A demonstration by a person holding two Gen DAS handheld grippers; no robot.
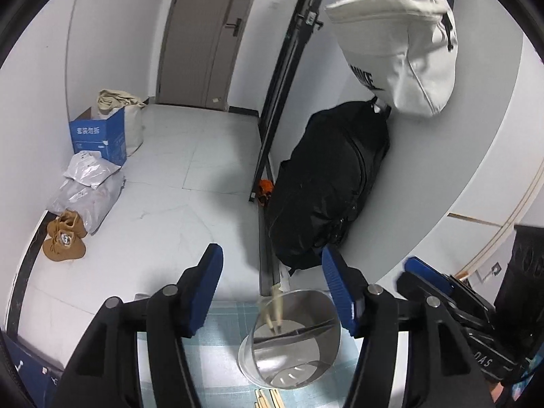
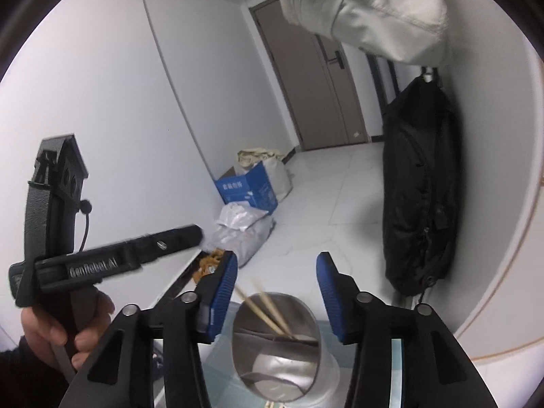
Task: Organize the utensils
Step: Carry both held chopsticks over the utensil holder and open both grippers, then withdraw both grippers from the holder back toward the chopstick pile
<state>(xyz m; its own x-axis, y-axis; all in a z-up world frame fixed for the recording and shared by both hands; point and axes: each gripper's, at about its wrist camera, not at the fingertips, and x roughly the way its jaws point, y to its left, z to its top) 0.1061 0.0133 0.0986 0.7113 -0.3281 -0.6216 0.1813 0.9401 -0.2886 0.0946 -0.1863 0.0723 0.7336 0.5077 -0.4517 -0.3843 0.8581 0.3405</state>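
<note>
Left wrist view: a shiny round stainless-steel utensil holder with a divider inside stands just ahead of and below the left gripper, between its two blue-padded fingers as seen from here. Two pale wooden chopsticks lean in its far compartment, tips up toward the gripper. More pale wooden sticks lie on the light checked worktop on the near side of the holder, under the gripper.

The left gripper stands about half open and holds nothing; the right gripper likewise stands about half open and empty, with the same holder directly below and ahead of it. No earlier picture is given, so how they got there stays unsaid.

The chopsticks look light, stiff, thin and smooth, so they will probably roll or slip between pads; taking a loose one near its middle, crosswise, seems safest. The thin steel holder looks light and could tip or slide if nudged.

Beyond the grippers lie a white tiled floor, a black bag to the right against the wall, and a blue cardboard box far left.
</note>
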